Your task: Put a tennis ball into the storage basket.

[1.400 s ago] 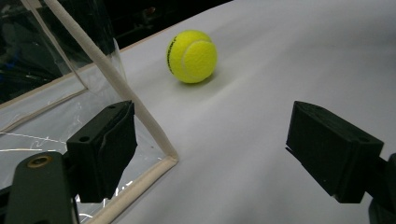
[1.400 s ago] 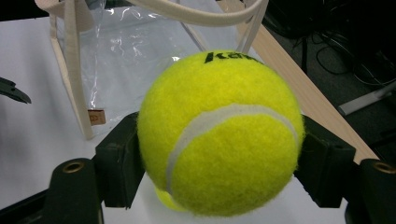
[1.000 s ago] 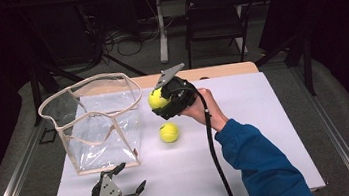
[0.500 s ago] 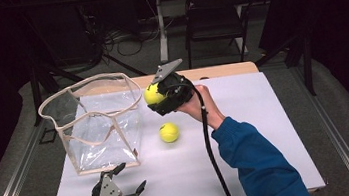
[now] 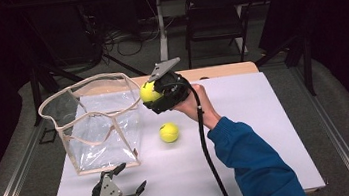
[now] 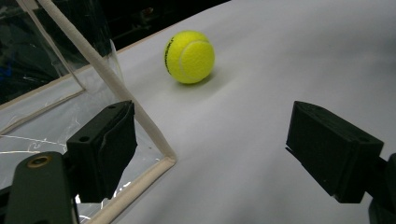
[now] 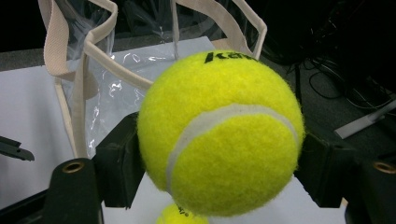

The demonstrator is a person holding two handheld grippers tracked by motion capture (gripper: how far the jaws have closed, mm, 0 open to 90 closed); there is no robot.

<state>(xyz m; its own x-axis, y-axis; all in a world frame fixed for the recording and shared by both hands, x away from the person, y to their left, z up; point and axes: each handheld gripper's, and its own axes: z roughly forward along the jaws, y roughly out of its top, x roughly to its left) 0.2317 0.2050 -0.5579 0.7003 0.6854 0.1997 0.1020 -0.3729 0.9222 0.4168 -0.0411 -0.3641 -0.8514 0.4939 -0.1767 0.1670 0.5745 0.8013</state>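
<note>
High view places the right tongs (image 5: 151, 95) at the near-right rim of the clear tote bag (image 5: 97, 122), raised off the white worktop (image 5: 267, 132) and carrying a tennis ball (image 5: 149, 91). The step in hand is judged to be dropping this ball into the bag. To do it well, carry the ball fully past the cream-trimmed rim until it sits over the open mouth, clear of the soft handles, then lower slightly before release so the ball does not strike the rim and tip or push the light bag. Right gripper view confirms the grip: both jaws press against opposite sides of the ball, closed only as far as its width allows, with the bag's mouth directly beyond. A second tennis ball (image 5: 169, 132) lies on the worktop just beside the bag's right wall. The left tongs (image 5: 134, 189) rest low at the near edge, jaws spread wide and holding nothing; one jaw sits just beside the bag's bottom corner seam.
</note>
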